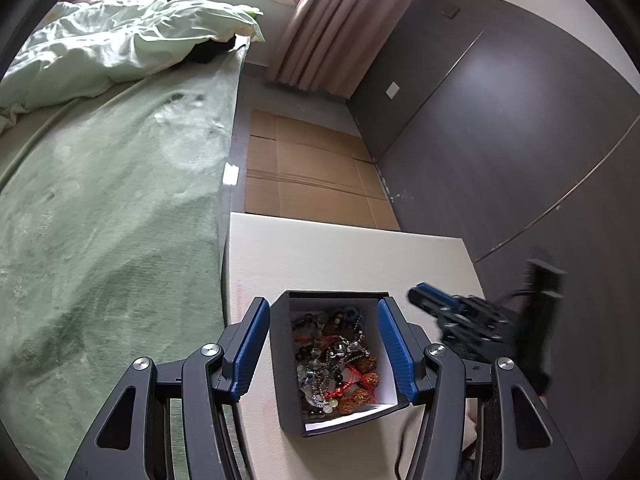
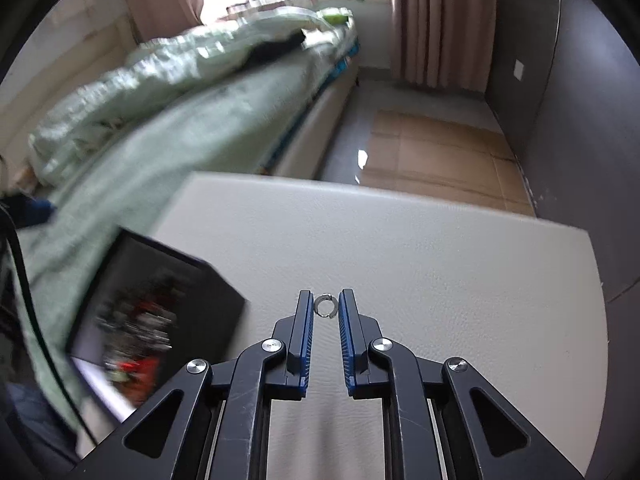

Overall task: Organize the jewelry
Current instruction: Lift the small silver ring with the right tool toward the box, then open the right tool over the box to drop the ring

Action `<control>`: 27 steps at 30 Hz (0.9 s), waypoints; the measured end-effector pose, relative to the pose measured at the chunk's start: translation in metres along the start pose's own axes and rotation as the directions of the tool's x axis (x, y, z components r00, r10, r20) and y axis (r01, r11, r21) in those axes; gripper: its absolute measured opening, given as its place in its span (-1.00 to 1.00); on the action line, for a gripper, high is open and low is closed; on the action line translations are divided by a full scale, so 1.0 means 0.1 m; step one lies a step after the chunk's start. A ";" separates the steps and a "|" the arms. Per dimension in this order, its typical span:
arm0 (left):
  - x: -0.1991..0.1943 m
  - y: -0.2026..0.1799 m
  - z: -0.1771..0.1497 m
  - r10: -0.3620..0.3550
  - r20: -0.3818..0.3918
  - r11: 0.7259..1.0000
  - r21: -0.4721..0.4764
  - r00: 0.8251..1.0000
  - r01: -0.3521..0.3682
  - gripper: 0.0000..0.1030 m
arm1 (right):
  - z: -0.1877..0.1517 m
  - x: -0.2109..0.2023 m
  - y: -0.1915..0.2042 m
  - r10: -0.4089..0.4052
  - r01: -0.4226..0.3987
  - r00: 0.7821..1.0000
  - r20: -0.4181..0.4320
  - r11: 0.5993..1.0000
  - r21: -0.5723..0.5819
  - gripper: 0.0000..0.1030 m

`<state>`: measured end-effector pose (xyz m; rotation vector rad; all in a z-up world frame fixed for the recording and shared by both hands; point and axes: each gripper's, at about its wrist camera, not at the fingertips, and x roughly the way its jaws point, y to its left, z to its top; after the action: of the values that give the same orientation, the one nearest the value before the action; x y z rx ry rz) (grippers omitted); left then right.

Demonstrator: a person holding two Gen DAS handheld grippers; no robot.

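- My right gripper pinches a small silver ring between the tips of its blue ribbed pads, above the pale counter and to the right of the box.
- My left gripper is spread wide, one pad on each side of the black box. Whether the pads touch its walls I cannot tell.
- The box sits near me on the counter, close to its left edge and the bed. It holds a tangle of jewelry.
- The ring is thin, hard and smooth, with a gap in its band. Only the pad tips hold it, so I judge it could twist or pop out if I loosen the grip or swing fast.
- A dropped ring could roll on the firm, faintly grained counter and go over an edge to the cardboard-covered floor or into the fuzzy green blanket.
- The box looks like light card, with a white lining. If my left gripper does not steady it, a nudge could slide or tip it.
- The jewelry mixes round beads, knobbly brown seeds, ball chain and red cord. These can snag on each other, so a ring dropped among them may sink out of sight.
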<state>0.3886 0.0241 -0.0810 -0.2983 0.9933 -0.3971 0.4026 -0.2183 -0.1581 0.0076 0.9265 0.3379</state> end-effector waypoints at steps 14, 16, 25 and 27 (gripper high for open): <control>-0.03 0.03 0.00 -0.002 0.032 1.000 -0.029 0.999 0.003 0.68 | 0.16 -0.55 0.52 0.236 -0.236 0.965 0.115 0.972 -0.020 -0.72; -0.05 0.05 0.00 0.000 0.037 0.999 -0.034 0.999 0.001 0.69 | 0.18 -0.53 0.56 0.257 -0.258 0.962 0.097 0.966 -0.005 -0.67; -0.20 0.01 -0.10 0.000 0.085 0.999 -0.032 0.996 0.003 0.85 | 0.15 -0.73 0.43 0.226 -0.236 0.965 0.130 0.969 0.072 0.17; -0.22 -0.03 -0.17 0.006 0.080 1.000 -0.026 0.997 -0.004 0.86 | 0.11 -0.79 0.37 0.218 -0.232 0.966 0.138 0.968 0.097 0.31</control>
<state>0.3627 0.0304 -0.0726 -0.3322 0.9214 -0.3654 0.3577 -0.2044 -0.0839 0.2373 0.8186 0.4908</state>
